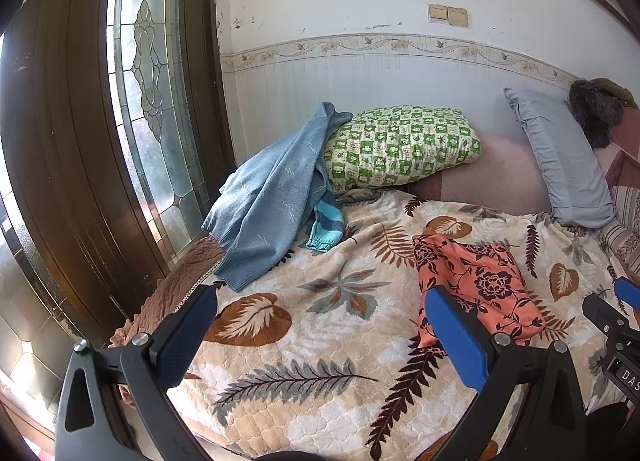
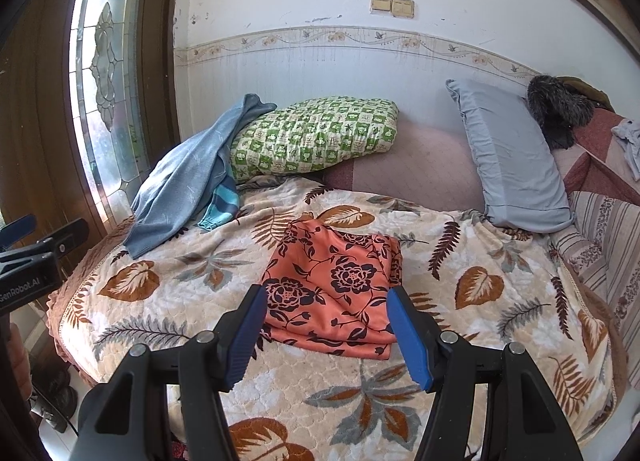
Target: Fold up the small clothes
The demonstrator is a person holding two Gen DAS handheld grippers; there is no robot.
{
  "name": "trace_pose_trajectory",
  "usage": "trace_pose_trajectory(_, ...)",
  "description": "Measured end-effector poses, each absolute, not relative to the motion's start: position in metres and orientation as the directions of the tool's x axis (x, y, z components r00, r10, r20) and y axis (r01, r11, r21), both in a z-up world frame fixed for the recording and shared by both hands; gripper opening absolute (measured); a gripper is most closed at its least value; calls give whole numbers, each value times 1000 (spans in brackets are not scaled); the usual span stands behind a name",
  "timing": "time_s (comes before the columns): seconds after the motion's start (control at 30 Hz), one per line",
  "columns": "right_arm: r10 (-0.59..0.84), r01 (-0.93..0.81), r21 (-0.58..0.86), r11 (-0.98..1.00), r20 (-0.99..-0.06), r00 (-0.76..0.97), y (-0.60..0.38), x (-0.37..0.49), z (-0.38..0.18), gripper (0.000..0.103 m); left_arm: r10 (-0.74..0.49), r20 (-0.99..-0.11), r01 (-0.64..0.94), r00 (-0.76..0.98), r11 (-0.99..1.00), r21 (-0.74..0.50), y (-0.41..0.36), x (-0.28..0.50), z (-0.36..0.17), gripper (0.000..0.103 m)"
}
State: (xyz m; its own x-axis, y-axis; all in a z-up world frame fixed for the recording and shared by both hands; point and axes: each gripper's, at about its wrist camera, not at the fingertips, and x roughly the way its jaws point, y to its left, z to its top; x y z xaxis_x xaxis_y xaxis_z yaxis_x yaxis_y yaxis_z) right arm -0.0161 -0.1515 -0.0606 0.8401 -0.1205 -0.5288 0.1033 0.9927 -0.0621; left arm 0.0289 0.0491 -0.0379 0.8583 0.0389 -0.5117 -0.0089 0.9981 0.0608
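Right wrist view: folded orange floral cloth [image 2: 336, 289] at 12 o'clock of the right gripper [image 2: 326, 335], jaws wide, empty.
Left gripper [image 1: 320, 341]: jaws wide, empty; cloth at 2 o'clock.

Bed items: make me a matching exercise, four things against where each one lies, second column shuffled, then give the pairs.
Things:
1. orange floral garment
2. blue knit sweater
3. green checked pillow
4. grey pillow

Places:
A. flat against the wall, behind the sweater
B. folded on the leaf-print blanket, in front of the right gripper
C. propped upright at the right end of the wall
D. draped in a heap beside the window

Pairs: 1-B, 2-D, 3-A, 4-C
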Motion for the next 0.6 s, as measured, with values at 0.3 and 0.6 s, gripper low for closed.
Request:
trace_pose_trajectory(0.3, -110, 75, -86, 993, -547, 830, -129, 1, -65, 66, 46, -536, -19, 843, 998, 57, 69, 39, -46, 103)
trace_pose_trajectory(0.6, -81, 39, -85, 996, -566, 821, -111, 20, -71, 66, 74, -548, -45, 833, 997, 65, 84, 48, -49, 103)
